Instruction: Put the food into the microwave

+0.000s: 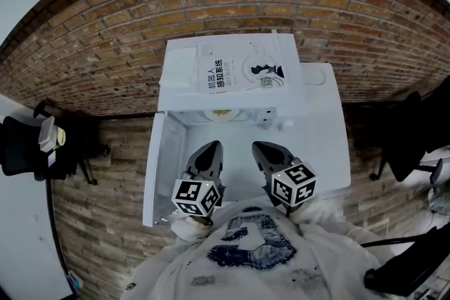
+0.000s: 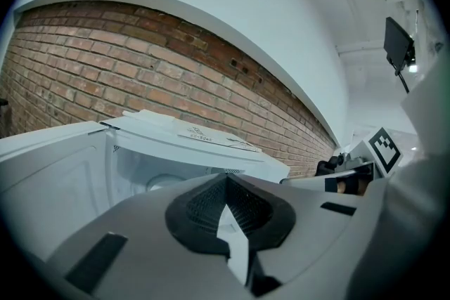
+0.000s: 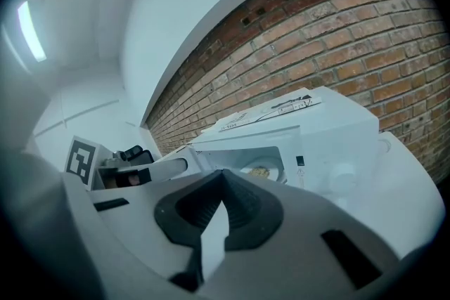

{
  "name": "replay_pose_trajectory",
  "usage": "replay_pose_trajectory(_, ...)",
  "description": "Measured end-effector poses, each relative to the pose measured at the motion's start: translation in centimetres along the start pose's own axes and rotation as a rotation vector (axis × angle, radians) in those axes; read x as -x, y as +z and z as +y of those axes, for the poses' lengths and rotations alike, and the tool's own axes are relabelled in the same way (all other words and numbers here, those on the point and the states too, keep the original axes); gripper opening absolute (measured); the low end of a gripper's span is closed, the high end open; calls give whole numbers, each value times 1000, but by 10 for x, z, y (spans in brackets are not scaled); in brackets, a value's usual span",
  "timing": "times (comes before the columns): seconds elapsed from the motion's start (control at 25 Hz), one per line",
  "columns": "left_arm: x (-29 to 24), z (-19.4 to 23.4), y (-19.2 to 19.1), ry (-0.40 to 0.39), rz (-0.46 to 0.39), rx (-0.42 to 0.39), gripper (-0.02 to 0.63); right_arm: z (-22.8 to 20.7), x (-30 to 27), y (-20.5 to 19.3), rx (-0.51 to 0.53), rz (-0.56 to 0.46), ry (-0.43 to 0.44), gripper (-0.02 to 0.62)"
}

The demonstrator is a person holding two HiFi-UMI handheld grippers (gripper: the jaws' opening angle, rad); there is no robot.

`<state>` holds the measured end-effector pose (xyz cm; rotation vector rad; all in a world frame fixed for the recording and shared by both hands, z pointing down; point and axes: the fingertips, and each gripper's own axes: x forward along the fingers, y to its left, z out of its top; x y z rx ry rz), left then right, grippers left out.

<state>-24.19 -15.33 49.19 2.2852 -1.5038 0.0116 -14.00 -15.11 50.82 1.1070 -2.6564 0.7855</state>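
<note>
The food (image 3: 261, 171) is seen on a plate (image 1: 223, 113) inside the microwave (image 3: 341, 147), so this part of the job looks done. The microwave is set on a white bench (image 1: 325, 144), by a brick wall. Its door (image 1: 157, 165) is swung wide open at the left side of the microwave.

The left hand-held gripper (image 1: 209, 151) and the right hand-held gripper (image 1: 266, 151) are held side by side just in front of the microwave's open mouth. Both are pointed into it, toward the food. Both are closed, and nothing is held in either one.

It is guessed that the door must be shut next. The door is stretched out from the left edge of the microwave back toward the person. It is just beside the left hand-held gripper, on its outer side, so that one is nearer. The right one is farther from it, near the right side of the microwave.

From above, most of the plate is hidden under the top of the microwave and the paper (image 1: 242, 67) laid there. The kind of food cannot be told. No handle on the door can be made out.
</note>
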Motion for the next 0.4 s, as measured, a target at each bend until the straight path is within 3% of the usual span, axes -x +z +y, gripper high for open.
replay_pose_trajectory(0.4,-3,2,0,-1,4,-1,8,-3,-3,0,1,9,-6,13)
